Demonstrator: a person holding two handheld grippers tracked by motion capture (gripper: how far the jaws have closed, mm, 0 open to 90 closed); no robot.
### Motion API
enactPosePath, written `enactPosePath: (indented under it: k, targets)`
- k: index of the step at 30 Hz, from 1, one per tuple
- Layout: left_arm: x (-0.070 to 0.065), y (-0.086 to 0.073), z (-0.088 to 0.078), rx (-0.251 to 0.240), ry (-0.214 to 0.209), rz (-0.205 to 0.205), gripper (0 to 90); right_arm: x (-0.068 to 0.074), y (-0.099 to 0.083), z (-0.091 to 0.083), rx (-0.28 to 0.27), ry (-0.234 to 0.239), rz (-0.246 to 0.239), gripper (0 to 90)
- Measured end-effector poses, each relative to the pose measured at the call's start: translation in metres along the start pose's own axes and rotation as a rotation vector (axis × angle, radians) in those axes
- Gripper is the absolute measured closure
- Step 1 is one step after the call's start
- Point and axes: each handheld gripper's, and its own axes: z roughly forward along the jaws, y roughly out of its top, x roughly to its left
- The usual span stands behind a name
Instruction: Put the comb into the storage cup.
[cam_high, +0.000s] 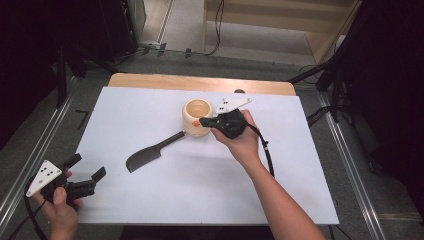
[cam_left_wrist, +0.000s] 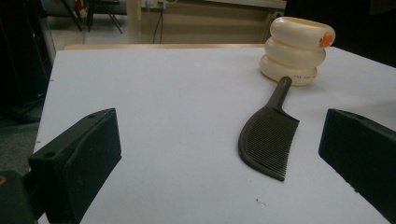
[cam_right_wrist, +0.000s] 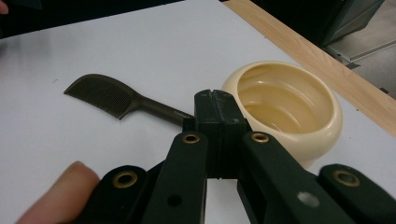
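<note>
At the centre of the high view, the right gripper (cam_high: 203, 121), clenched on nothing, hovers beside a cream ribbed plastic cup (cam_high: 196, 117). A dark flat plastic comb (cam_high: 150, 154) lies on the white bench (cam_high: 190, 190), its handle tip at the cup's base. The left gripper (cam_high: 86, 173), lower left, is released.

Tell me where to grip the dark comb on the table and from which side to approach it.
Grip the comb by its thin handle, coming straight down from above with jaws across it. The comb lies flat; the toothed blade is wide, and the handle's end sits close against the cream cup, so take it mid-handle.
</note>
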Motion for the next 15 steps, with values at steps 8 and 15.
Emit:
enactPosePath:
  k: [8,15]
  targets:
    - [0.0,0.0,0.0,0.0,-0.003,0.004,0.0,0.004,0.008,0.024,0.029,0.024,-0.017,88.2]
    - [0.0,0.0,-0.001,-0.001,-0.004,0.002,0.0,0.012,0.013,0.051,0.102,0.038,-0.044,88.3]
